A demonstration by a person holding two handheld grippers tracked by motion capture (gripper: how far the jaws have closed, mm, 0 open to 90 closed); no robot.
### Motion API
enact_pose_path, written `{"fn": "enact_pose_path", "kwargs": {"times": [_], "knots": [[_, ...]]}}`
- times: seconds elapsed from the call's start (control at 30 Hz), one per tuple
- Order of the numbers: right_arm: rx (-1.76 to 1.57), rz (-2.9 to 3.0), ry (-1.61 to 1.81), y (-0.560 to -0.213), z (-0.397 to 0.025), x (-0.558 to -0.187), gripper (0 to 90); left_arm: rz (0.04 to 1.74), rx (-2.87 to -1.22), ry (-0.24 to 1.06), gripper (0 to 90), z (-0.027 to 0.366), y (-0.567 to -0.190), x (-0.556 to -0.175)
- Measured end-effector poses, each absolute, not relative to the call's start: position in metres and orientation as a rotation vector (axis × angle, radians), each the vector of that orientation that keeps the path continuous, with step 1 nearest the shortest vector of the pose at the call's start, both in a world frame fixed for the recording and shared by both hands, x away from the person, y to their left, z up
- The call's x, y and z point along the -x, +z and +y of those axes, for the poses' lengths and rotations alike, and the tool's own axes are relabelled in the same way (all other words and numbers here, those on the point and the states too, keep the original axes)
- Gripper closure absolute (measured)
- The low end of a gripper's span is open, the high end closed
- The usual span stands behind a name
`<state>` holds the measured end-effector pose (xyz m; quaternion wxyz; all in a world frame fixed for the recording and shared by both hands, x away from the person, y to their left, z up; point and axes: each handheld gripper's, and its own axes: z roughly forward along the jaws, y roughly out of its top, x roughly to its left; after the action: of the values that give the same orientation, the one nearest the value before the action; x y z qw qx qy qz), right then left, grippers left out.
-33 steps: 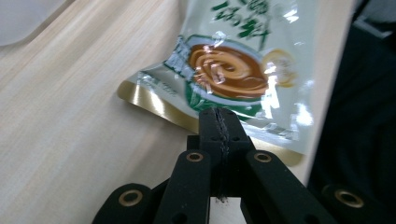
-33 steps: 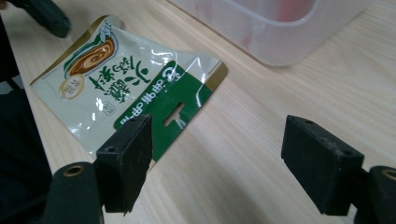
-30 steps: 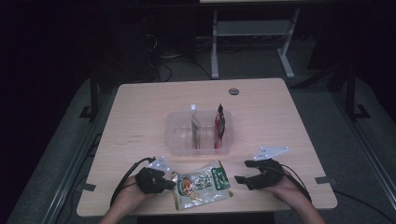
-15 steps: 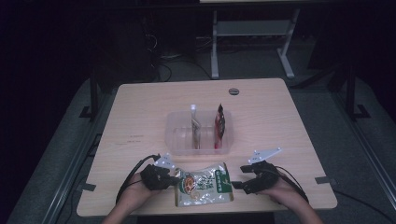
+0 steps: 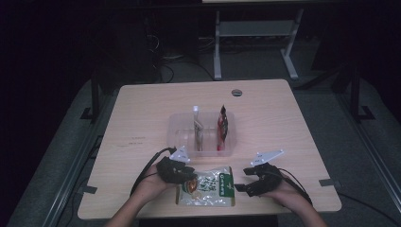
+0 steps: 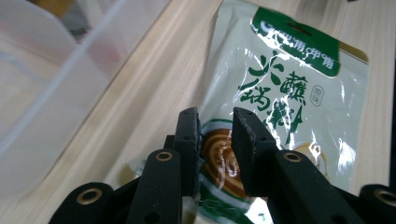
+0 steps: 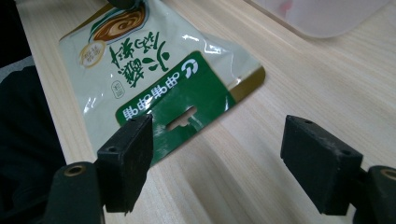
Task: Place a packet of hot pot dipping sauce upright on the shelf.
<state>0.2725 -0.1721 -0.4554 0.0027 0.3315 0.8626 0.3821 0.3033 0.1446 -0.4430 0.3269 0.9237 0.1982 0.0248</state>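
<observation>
Your table is a light wood-grain top with a round cable grommet near its far edge, and it stands on a grey floor in a dark room, with a pale metal frame behind it.

Near the middle of the tabletop sits a clear plastic bin split into compartments. The left compartment looks bare. A pale packet stands upright along a divider near the middle, and a red packet stands upright in the right-hand compartment (what either one holds is too small to tell).

Closer to you, near the front edge, a white-and-green snack pouch lies flat on the wood, well clear of the bin. Its green header band with the hang slot points toward your right side, and its brown swirl picture toward your left.

Your left gripper is at the swirl end of the pouch. In the left gripper view its jaws stand narrow, with the pouch's bottom edge between them; whether they already pinch it, you cannot tell.

Your right gripper sits just beside the green header, its jaws spread wide and holding nothing. One jaw overlaps the header corner in the right gripper view; the other is over bare wood.
</observation>
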Motion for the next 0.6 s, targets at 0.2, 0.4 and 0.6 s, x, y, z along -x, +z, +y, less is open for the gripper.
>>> {"fn": "enact_pose_path", "kwargs": {"times": [0.2, 0.4, 0.6], "knots": [[-1.034, 2.704, 1.194, -0.455, -0.172, -0.272, 25.0, 0.496, -2.380, 0.083, 64.1, 0.138, -0.438, -0.304], [-1.041, 2.707, 1.187, -0.455, -0.172, -0.272, 25.0, 0.468, -2.383, 0.065, 59.6, 0.124, -0.443, -0.313], [-1.035, 2.703, 1.189, -0.455, -0.173, -0.273, 25.1, 0.406, -2.370, 0.079, 57.5, 0.109, -0.440, -0.316]]}}
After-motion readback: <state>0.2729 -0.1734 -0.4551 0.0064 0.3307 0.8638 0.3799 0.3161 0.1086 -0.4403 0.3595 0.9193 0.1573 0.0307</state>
